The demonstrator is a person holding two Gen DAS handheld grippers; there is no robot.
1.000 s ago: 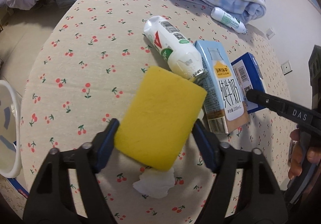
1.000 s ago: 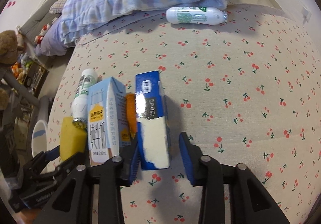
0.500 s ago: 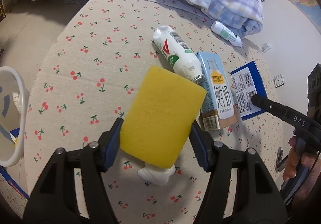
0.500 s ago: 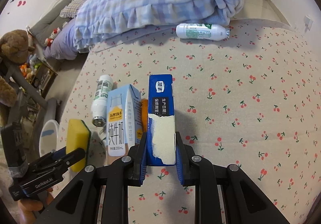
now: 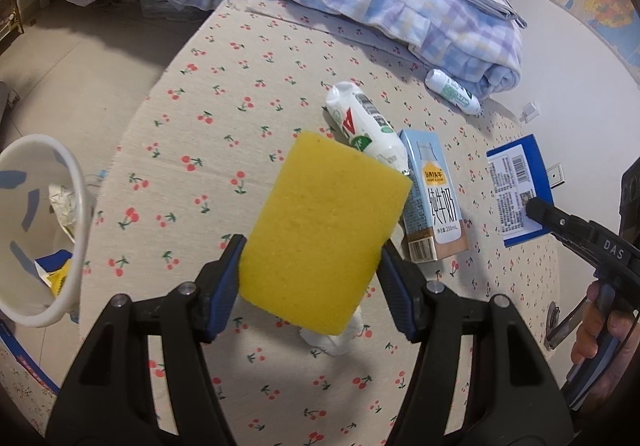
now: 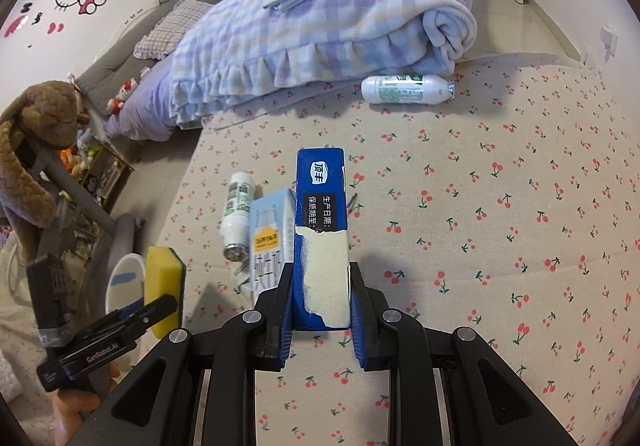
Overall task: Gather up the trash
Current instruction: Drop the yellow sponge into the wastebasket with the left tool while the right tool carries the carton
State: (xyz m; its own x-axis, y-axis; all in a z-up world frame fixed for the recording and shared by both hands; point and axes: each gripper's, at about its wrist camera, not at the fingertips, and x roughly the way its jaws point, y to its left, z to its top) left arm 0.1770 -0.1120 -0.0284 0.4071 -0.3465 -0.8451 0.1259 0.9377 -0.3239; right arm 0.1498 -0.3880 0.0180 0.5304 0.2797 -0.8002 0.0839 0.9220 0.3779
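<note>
Sponge (image 5: 320,226), yellow w/ green back, 1 pc, clamped in left gripper (image 5: 310,282), held above cherry-print bed cover (image 5: 224,134). Right gripper (image 6: 322,310) closed on 1 blue carton (image 6: 320,214), lifted off cover. On the cover: 2 white bottles, one near (image 5: 362,128), one by blanket (image 5: 452,90); 1 light-blue milk carton (image 5: 434,202); 1 crumpled tissue (image 5: 332,340) under sponge. White bin (image 5: 78,182) at left, beside bed.

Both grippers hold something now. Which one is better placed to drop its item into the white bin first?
Left, probably. The left gripper holds the yellow sponge, and the white plastic bin stands just off the bed edge on its side. The right gripper, holding the blue carton, is farther away.
</note>
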